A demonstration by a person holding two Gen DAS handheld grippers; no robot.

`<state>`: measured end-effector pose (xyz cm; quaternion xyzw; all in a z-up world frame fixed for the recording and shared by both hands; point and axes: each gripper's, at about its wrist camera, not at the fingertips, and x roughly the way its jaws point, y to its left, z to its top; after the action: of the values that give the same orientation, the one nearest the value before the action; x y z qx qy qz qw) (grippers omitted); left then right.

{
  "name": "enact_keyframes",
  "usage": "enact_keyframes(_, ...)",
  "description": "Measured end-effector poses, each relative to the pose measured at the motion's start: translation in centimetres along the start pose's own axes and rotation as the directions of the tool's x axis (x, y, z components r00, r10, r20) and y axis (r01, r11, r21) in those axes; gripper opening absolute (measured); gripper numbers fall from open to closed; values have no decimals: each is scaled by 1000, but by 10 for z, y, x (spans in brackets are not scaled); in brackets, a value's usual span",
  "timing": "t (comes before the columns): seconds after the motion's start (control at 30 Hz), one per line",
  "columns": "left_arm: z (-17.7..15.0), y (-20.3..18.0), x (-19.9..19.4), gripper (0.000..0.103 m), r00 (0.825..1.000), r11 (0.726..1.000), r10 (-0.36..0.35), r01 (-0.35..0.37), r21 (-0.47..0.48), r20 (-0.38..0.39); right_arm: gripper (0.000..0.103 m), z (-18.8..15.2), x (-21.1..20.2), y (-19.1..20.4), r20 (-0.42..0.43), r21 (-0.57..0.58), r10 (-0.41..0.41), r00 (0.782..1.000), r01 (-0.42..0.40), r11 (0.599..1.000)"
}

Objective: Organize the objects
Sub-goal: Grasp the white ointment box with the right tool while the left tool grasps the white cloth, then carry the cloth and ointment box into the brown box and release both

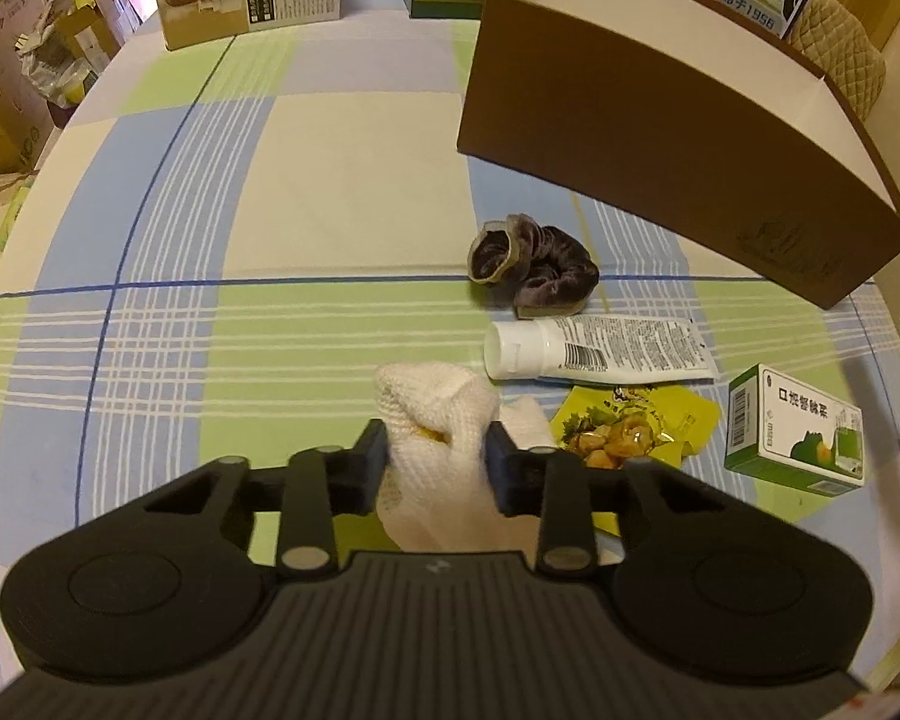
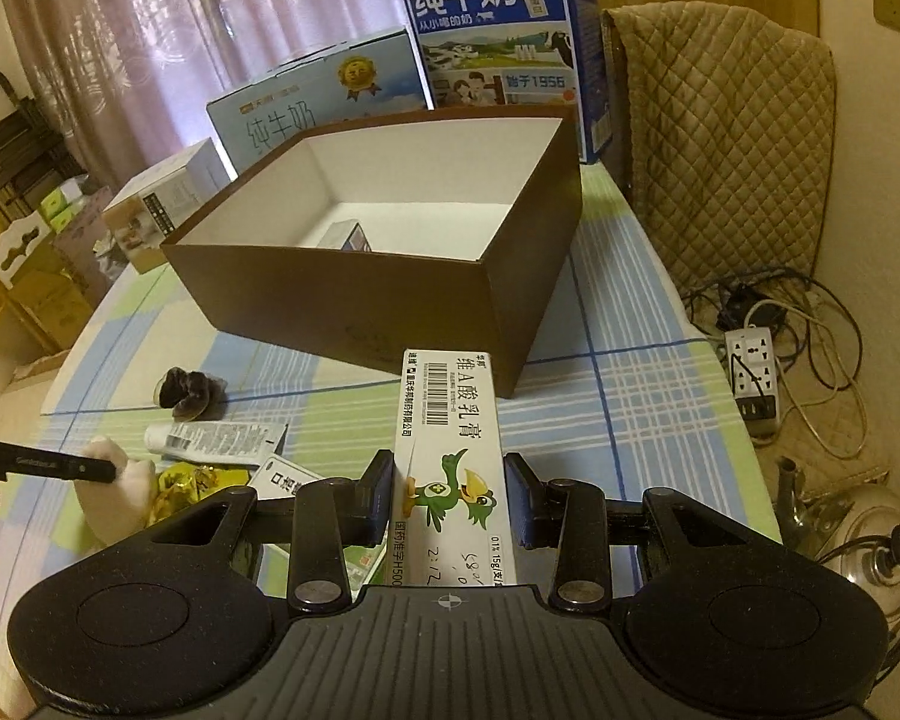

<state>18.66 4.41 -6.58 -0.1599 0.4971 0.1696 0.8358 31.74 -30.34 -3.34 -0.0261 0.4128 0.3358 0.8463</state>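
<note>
Gripping a white knitted cloth (image 1: 435, 420), the left gripper (image 1: 435, 459) has its fingers clamped on it. The right gripper (image 2: 448, 495) has its fingers clamped on a long white cardboard ointment box (image 2: 450, 456) before the open brown cardboard box (image 2: 390, 300).

Your frames read dim and warm-tinted. Light glows through the pink patterned curtain (image 2: 150, 30). Fisheye bends edges; corners vignette dark.
</note>
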Motion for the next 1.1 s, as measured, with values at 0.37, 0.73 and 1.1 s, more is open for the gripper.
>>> enact_keyframes(0.37,20,12,-43,26,994,1000,-9,12,-22,107,35,19,2,14,41,-18,14,999,-14,1000)
enact_keyframes(0.73,75,-6,-70,26,968,998,-56,50,32,243,35,60,7,27,116,-48,43,992,-38,998)
enact_keyframes(1.1,151,-53,-64,26,934,989,-117,80,122,337,35,115,30,34,182,-40,13,983,-6,999)
